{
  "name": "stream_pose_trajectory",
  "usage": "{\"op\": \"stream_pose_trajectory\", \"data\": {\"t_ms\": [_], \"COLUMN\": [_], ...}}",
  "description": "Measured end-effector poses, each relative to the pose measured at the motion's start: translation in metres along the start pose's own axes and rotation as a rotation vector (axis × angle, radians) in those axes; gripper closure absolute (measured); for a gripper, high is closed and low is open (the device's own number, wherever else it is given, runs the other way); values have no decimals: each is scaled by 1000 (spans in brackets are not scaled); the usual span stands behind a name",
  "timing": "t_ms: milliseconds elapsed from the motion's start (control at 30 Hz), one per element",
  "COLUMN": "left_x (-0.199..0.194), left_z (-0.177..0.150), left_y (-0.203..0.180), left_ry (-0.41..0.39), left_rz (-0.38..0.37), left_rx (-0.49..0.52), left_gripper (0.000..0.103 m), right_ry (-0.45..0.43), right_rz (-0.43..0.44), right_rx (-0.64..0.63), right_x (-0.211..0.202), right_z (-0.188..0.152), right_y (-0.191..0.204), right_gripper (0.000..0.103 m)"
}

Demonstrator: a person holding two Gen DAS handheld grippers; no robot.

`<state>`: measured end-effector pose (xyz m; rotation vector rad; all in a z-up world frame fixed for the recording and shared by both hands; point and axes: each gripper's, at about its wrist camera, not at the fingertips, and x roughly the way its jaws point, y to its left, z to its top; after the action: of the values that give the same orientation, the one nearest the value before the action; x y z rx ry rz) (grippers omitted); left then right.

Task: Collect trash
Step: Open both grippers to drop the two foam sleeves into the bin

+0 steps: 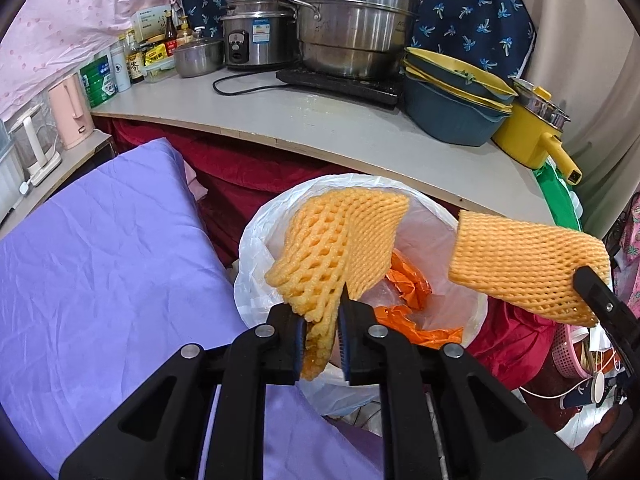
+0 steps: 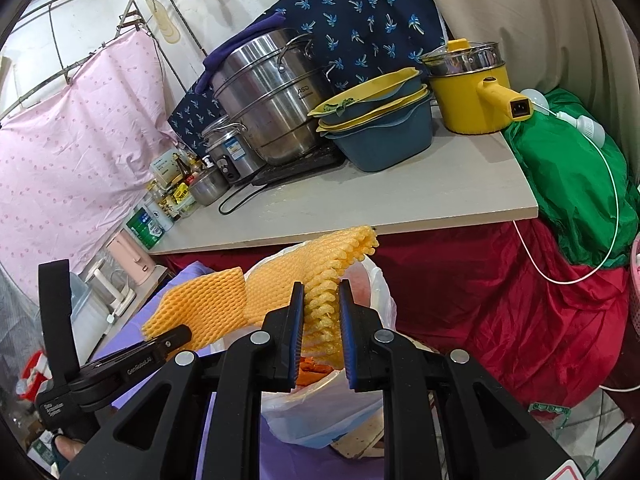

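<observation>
Both grippers carried trash at this moment, and both loads were positioned at the bin rather than in it. The left gripper (image 1: 322,330) was clamped on one orange foam fruit net (image 1: 340,248), which stood up from the jaws and fanned out over the open mouth of the bin; in the left wrist view the net appeared to sit against one pad with a slight gap at the other, so the grip was judged light. The right gripper (image 2: 320,320) was clenched on a second foam net (image 2: 320,292), pinched edge-on between the blue pads; in the left wrist view this net hung just beside the bin's right rim, not yet fully over the opening. The trash bin (image 1: 256,240), lined with a white plastic bag, stood on the floor between the purple bedding (image 1: 100,260) and the red cloth (image 2: 480,280) draped below the countertop (image 1: 340,120). Crumpled orange wrappers (image 1: 408,284) already lay inside the liner, which indicated that part of the collection had been completed. Remaining work, as judged from these views: release both nets into the bin. No further loose trash could be identified on the bedding or countertop; the floor at the frame edges was too cluttered to assess.
</observation>
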<state>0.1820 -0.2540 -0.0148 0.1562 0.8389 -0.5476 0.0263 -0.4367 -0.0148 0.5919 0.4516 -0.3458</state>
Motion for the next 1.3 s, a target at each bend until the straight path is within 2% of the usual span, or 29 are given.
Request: {"op": "stream_pose_trajectory", "data": {"t_ms": [33, 167, 267, 333, 933, 1067, 1133, 1200, 1300], "left_x": [3, 11, 12, 13, -10, -10, -11, -14, -18], "left_z": [0, 1, 2, 3, -10, -15, -18, -20, -24], "left_y": [1, 6, 14, 19, 51, 54, 55, 56, 58], "left_ry": [3, -8, -20, -29, -55, -52, -50, -50, -54], "left_rz": [-6, 26, 42, 47, 111, 135, 137, 137, 138], "left_rx": [-5, -21, -47, -56, -87, -85, -85, -89, -94], "left_gripper": [86, 64, 54, 52, 48, 48, 48, 47, 44], "right_ry": [2, 14, 21, 23, 91, 127, 154, 154, 144], "right_rz": [-2, -7, -9, -7, 53, 33, 30, 28, 24], "right_rx": [0, -3, -12, -17, -94, -113, -108, -100, -93], "right_x": [1, 7, 11, 14, 69, 86, 90, 88, 79], "right_z": [-1, -3, -4, -4, -6, -12, -16, -19, -23], "right_y": [-1, 0, 3, 5, 56, 63, 63, 62, 59], "right_gripper": [87, 87, 87, 87, 84, 75, 73, 62, 58]}}
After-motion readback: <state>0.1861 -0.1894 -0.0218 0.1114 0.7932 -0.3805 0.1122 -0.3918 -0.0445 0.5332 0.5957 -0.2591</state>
